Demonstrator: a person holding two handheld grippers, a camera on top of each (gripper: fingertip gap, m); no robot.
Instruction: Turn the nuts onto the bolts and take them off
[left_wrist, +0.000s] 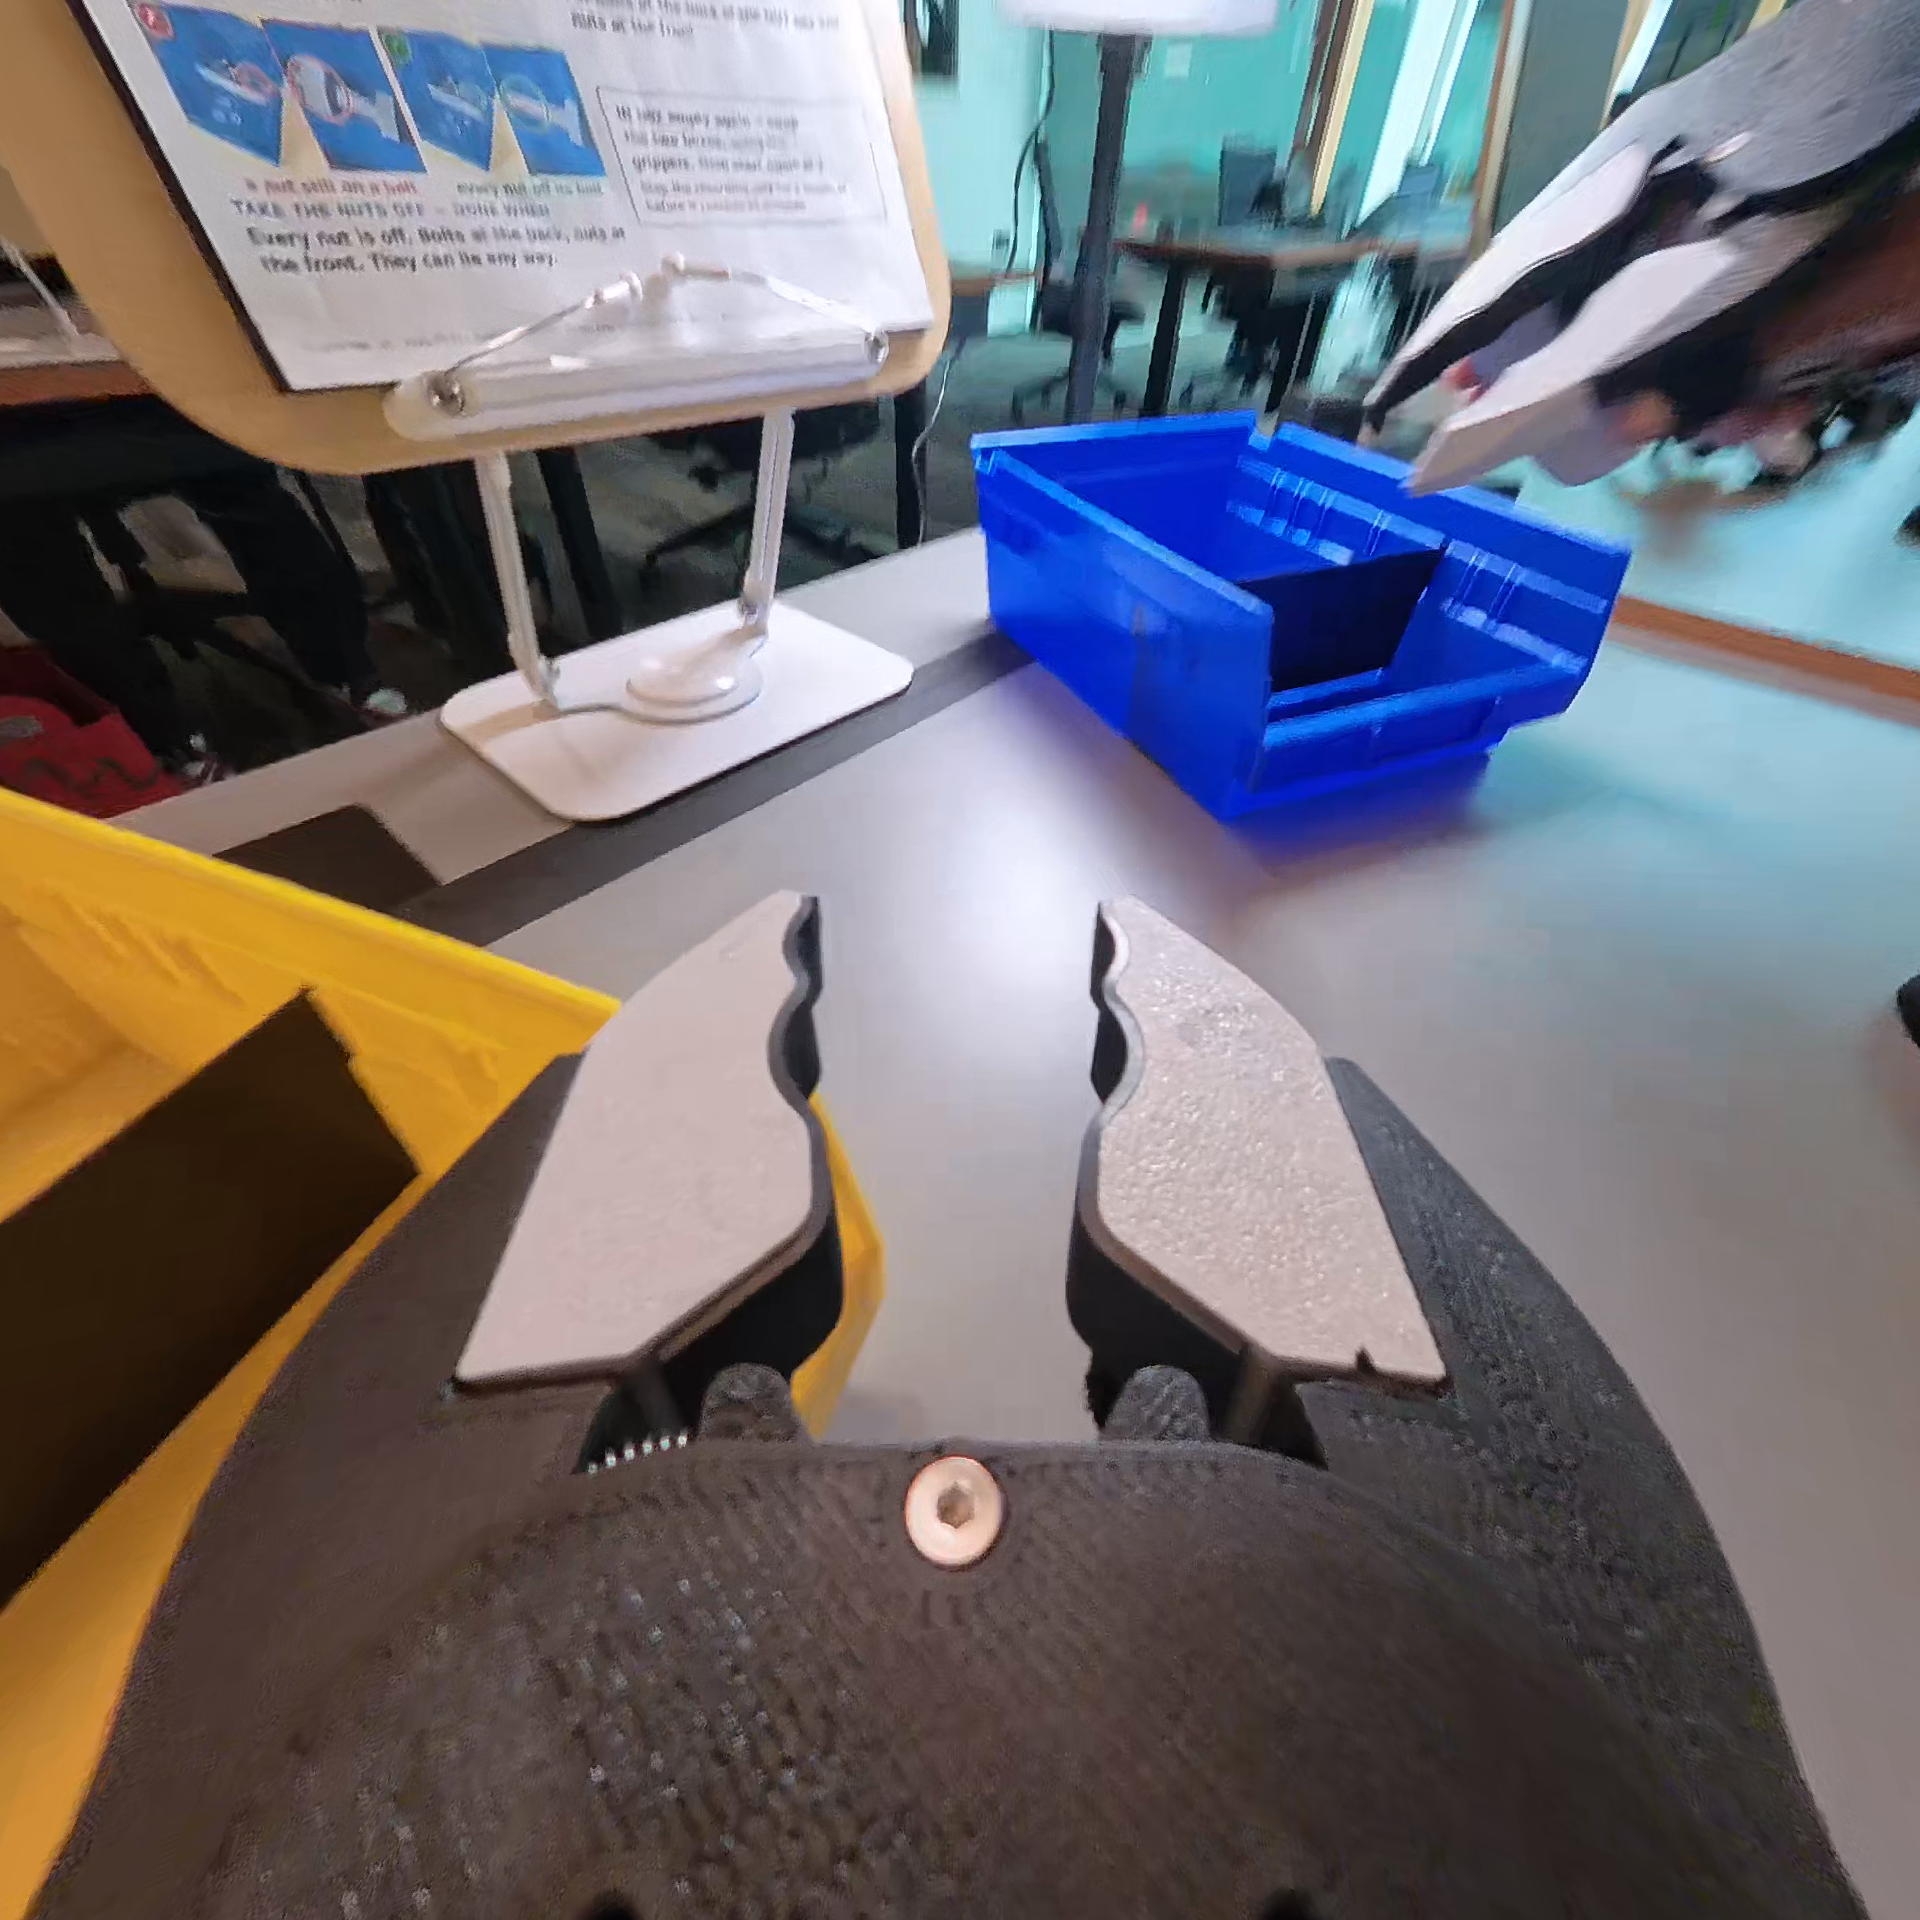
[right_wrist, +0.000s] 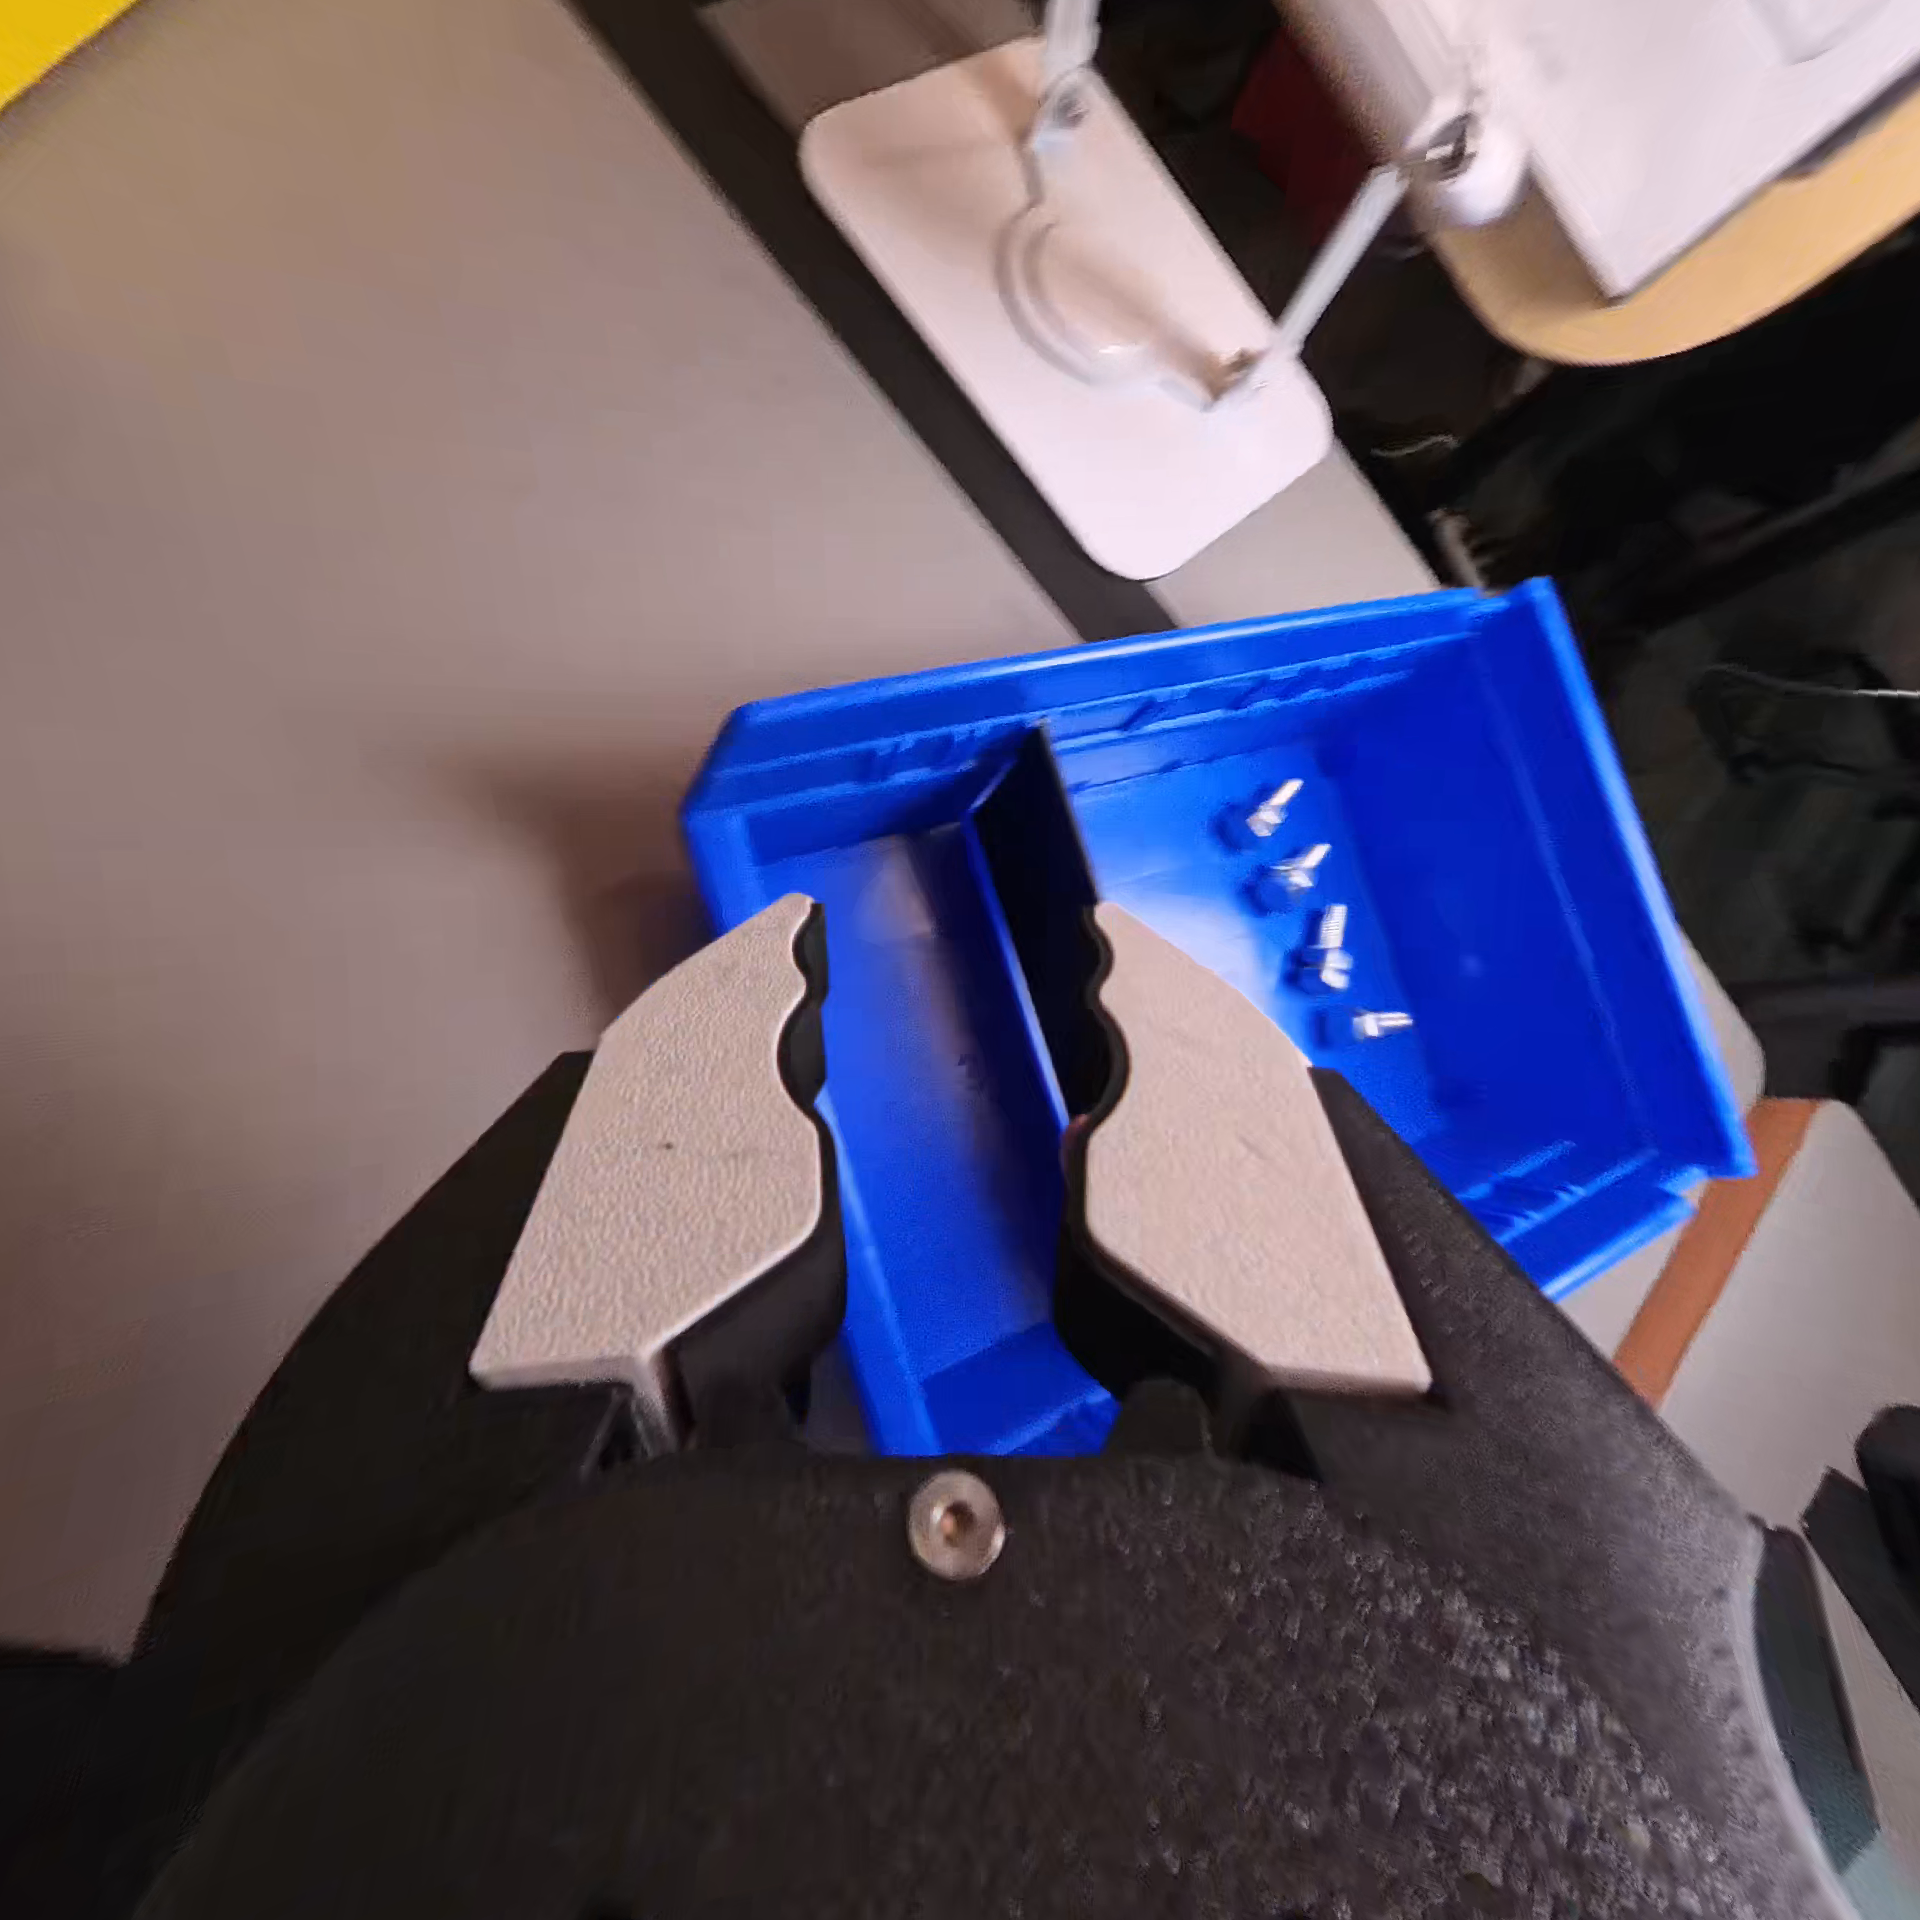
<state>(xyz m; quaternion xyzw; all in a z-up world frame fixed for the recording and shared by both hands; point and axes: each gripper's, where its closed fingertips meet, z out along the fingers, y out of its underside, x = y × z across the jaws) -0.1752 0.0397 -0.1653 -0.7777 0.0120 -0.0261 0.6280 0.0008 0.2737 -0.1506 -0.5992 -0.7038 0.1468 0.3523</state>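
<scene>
A blue bin (right_wrist: 1621, 935) with a black divider (right_wrist: 1023, 831) stands on the grey table. Several small silver bolts (right_wrist: 1320, 935) lie in a row in its larger compartment. My right gripper (right_wrist: 956, 914) hovers open and empty above the bin's narrow compartment. The same bin (left_wrist: 1132, 613) shows far right in the left wrist view, with the right gripper (left_wrist: 1403, 447) above its far rim. My left gripper (left_wrist: 951, 914) is open and empty above the table, beside a yellow bin (left_wrist: 343, 956) at its left. No nuts are visible.
A white document stand (left_wrist: 675, 717) holding an instruction sheet (left_wrist: 499, 177) sits at the table's back edge, left of the blue bin; its base shows in the right wrist view (right_wrist: 1049, 312). A dark strip (left_wrist: 665, 821) runs across the table. Chairs and desks stand beyond. Across from one pair of fingers to the other is roughly 30 centimetres.
</scene>
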